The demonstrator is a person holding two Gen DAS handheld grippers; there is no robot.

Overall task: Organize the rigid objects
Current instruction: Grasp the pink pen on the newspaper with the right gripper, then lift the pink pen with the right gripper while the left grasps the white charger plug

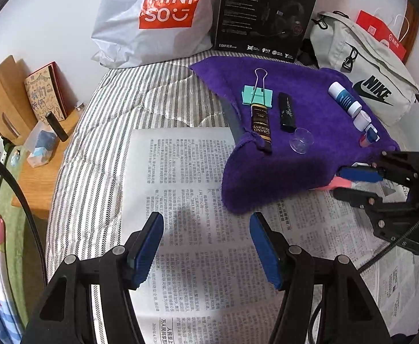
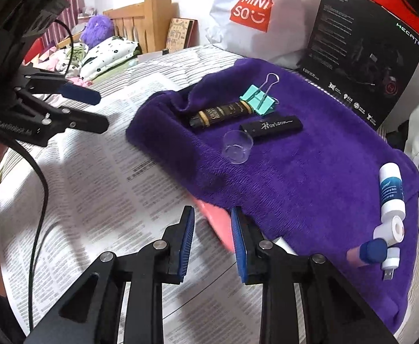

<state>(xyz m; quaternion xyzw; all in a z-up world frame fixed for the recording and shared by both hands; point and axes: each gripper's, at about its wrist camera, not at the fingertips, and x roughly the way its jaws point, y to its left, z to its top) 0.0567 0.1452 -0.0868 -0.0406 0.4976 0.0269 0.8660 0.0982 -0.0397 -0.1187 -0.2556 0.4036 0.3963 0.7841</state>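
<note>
Left gripper (image 1: 206, 246), lower centre: spread wide over newspaper (image 1: 180, 186), nothing between. Right gripper (image 2: 212, 242), lower centre: narrowed around pink object (image 2: 216, 220) at purple towel (image 2: 309, 172) edge; contact unclear.

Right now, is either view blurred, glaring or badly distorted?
Left wrist view: sharp, newspaper print legible; strong fisheye bending and dark corners; the left hand-held gripper throws a soft shadow on the page. Right wrist view: pink object between the right hand-held gripper pads is smeared, nearby print streaked; towel items stay crisp. No harsh glare in either.
</note>
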